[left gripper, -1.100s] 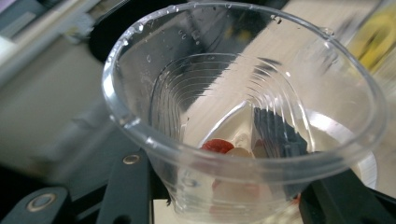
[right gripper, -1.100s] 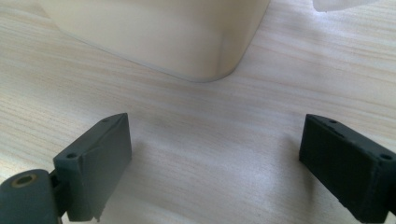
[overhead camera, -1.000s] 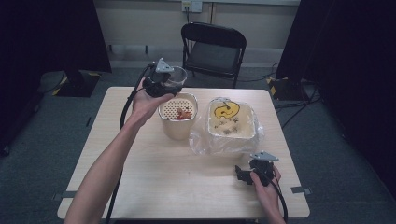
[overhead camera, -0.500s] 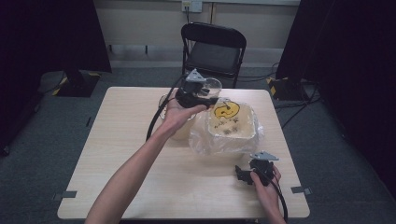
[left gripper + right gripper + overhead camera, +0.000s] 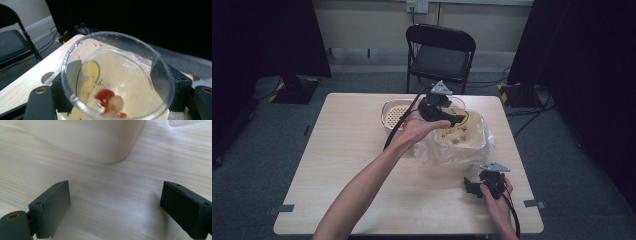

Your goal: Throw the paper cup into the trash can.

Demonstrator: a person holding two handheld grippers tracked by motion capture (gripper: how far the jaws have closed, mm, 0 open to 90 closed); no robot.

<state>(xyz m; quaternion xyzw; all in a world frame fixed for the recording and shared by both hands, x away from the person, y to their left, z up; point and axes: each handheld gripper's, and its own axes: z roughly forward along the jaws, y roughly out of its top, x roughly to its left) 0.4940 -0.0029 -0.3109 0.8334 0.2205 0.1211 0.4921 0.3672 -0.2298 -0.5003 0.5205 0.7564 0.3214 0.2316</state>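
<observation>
My left gripper (image 5: pixel 451 113) is shut on a clear plastic cup (image 5: pixel 116 75), its pads pressing the cup's two sides. The cup is tilted, and red and whitish food scraps (image 5: pixel 110 99) lie against its lower wall. I hold it above a cream bin (image 5: pixel 460 141) lined with a clear plastic bag, which has scraps inside. My right gripper (image 5: pixel 473 187) rests on the table near the front right. It stands open with nothing between its fingers (image 5: pixel 53 202), and the bin's rounded corner (image 5: pixel 100 140) lies just ahead of it.
A perforated metal strainer bowl (image 5: pixel 394 113) stands left of the bin. The wooden table (image 5: pixel 337 165) has bare surface on its left half and front. A black folding chair (image 5: pixel 439 50) stands behind the far edge. The left gripper's cable (image 5: pixel 398 129) trails over the strainer.
My left gripper has carried the cup to the right, from above the strainer bowl to above the bag-lined bin. The right gripper has stayed where it was.
</observation>
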